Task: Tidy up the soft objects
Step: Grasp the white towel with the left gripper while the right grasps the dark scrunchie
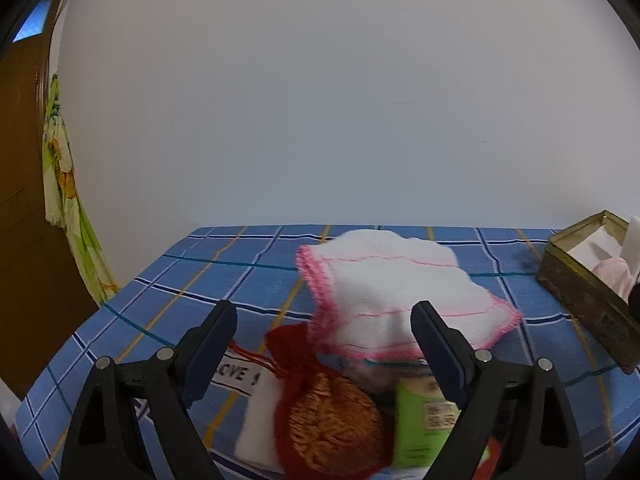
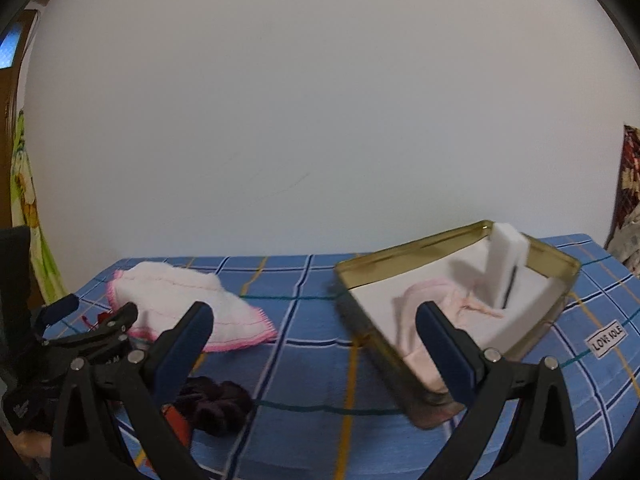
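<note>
A white cloth with pink crochet edge lies on the blue checked tablecloth; it also shows in the right wrist view. My left gripper is open above a red and gold drawstring pouch, a green packet and a white cloth. A gold tin holds a pale pink cloth and a white sponge. My right gripper is open and empty, in front of the tin's near left side. A dark purple scrunchie lies below its left finger.
The tin also shows at the right edge of the left wrist view. The left gripper shows at the left of the right wrist view. A plain wall stands behind the table. A wooden door and a green patterned cloth are at the left.
</note>
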`<state>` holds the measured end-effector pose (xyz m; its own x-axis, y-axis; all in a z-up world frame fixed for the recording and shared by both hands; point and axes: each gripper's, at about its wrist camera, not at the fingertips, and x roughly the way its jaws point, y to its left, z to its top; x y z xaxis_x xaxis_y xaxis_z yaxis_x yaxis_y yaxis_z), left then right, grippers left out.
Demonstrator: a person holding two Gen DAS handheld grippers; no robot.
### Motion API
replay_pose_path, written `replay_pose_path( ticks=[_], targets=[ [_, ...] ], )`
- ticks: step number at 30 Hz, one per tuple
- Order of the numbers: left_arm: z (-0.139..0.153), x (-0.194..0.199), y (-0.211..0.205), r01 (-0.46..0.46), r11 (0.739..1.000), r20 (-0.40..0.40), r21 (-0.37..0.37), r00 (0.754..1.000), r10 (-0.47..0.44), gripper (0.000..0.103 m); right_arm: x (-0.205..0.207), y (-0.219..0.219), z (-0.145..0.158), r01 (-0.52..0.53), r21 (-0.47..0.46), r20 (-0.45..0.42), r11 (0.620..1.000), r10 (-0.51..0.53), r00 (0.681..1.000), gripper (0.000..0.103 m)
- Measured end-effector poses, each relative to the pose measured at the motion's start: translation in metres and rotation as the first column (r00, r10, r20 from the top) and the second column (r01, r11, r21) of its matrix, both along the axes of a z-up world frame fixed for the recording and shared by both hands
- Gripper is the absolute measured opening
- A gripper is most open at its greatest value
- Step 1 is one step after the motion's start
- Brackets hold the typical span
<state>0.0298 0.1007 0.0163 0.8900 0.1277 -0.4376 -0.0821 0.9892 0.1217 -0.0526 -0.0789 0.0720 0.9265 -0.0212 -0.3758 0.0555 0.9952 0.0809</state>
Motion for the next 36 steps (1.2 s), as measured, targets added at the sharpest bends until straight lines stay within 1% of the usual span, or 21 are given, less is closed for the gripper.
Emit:
replay_pose_path(
  ticks=[3,5,6,7,8,9,10,13,15,17,18,21,23,24,26,28,30,31,32,34,36],
  targets=[
    [-0.001,0.007,0.014,-0.031,0.999,-0.009,-0.017,0.999,0.031,0.091,0.004,0.011,-0.002,-0.024,-0.017,-0.034,1.000,0.024,0.999,0.101],
    [0.000,0.011,0.027,-0.053,0.997,-0.021,-0.053,0.998,0.052,0.091,0.009,0.016,-0.006,-0.046,-0.030,-0.075,0.998,0.044,0.996,0.095],
    [-0.001,0.013,0.032,-0.062,0.996,-0.025,-0.065,0.998,0.060,0.091,0.013,0.018,-0.009,-0.063,-0.035,-0.108,0.997,0.059,0.992,0.090],
    [-0.001,0.014,0.039,-0.075,0.994,-0.028,-0.077,0.997,0.073,0.091,0.016,0.020,-0.012,-0.078,-0.035,-0.135,0.996,0.072,0.988,0.082],
    [0.000,0.015,0.044,-0.083,0.993,-0.030,-0.082,0.996,0.081,0.091,0.019,0.023,-0.016,-0.096,-0.031,-0.162,0.995,0.090,0.983,0.078],
    [0.000,0.016,0.048,-0.093,0.992,-0.032,-0.089,0.995,0.091,0.091,0.022,0.025,-0.020,-0.118,-0.024,-0.191,0.993,0.111,0.975,0.070],
    [0.000,0.018,0.052,-0.103,0.990,-0.035,-0.101,0.994,0.100,0.091,0.024,0.027,-0.022,-0.137,-0.014,-0.212,0.990,0.131,0.968,0.067],
    [0.001,0.021,0.060,-0.116,0.985,-0.041,-0.128,0.993,0.111,0.091,0.027,0.031,-0.027,-0.184,0.012,-0.240,0.983,0.182,0.954,0.067],
    [0.001,0.024,0.064,-0.117,0.983,-0.046,-0.144,0.993,0.112,0.091,0.030,0.037,-0.029,-0.227,0.033,-0.259,0.973,0.228,0.939,0.067],
    [0.000,0.026,0.066,-0.110,0.982,-0.049,-0.154,0.993,0.103,0.091,0.033,0.045,-0.033,-0.272,0.059,-0.287,0.961,0.277,0.917,0.067],
    [0.000,0.026,0.066,-0.106,0.983,-0.049,-0.151,0.994,0.100,0.091,0.035,0.050,-0.035,-0.288,0.061,-0.304,0.956,0.292,0.907,0.066],
    [0.001,0.026,0.067,-0.092,0.984,-0.045,-0.152,0.995,0.087,0.091,0.048,0.063,-0.044,-0.302,0.017,-0.372,0.953,0.287,0.883,0.066],
    [0.002,0.025,0.065,-0.083,0.983,-0.044,-0.161,0.996,0.077,0.091,0.054,0.071,-0.052,-0.310,0.005,-0.417,0.951,0.284,0.864,0.062],
    [0.002,0.025,0.064,-0.079,0.983,-0.044,-0.166,0.996,0.073,0.091,0.058,0.072,-0.056,-0.318,0.013,-0.440,0.948,0.291,0.849,0.056],
    [0.003,0.026,0.063,-0.058,0.981,-0.044,-0.187,0.998,0.051,0.091,0.059,0.070,-0.056,-0.318,0.025,-0.432,0.948,0.297,0.851,0.053],
    [0.004,0.027,0.062,-0.017,0.973,-0.043,-0.229,0.999,0.007,0.091,0.058,0.070,-0.056,-0.334,0.019,-0.430,0.943,0.309,0.848,0.045],
    [0.008,0.028,0.060,0.017,0.966,-0.035,-0.258,0.999,-0.027,0.091,0.055,0.067,-0.054,-0.335,0.008,-0.414,0.942,0.309,0.856,0.041],
    [0.010,0.028,0.058,0.027,0.964,-0.027,-0.264,0.999,-0.036,0.091,0.052,0.063,-0.050,-0.332,0.014,-0.392,0.943,0.311,0.866,0.037],
    [0.014,0.030,0.055,0.040,0.962,-0.018,-0.271,0.999,-0.046,0.091,0.050,0.059,-0.048,-0.328,0.019,-0.374,0.945,0.310,0.874,0.035],
    [0.021,0.037,0.050,0.052,0.959,-0.020,-0.279,0.998,-0.060,0.091,0.043,0.046,-0.036,-0.313,0.032,-0.309,0.949,0.307,0.900,0.034],
    [0.026,0.046,0.043,0.073,0.956,-0.020,-0.285,0.996,-0.082,0.091,0.038,0.035,-0.028,-0.291,0.016,-0.255,0.957,0.285,0.924,0.034]
  ],
)
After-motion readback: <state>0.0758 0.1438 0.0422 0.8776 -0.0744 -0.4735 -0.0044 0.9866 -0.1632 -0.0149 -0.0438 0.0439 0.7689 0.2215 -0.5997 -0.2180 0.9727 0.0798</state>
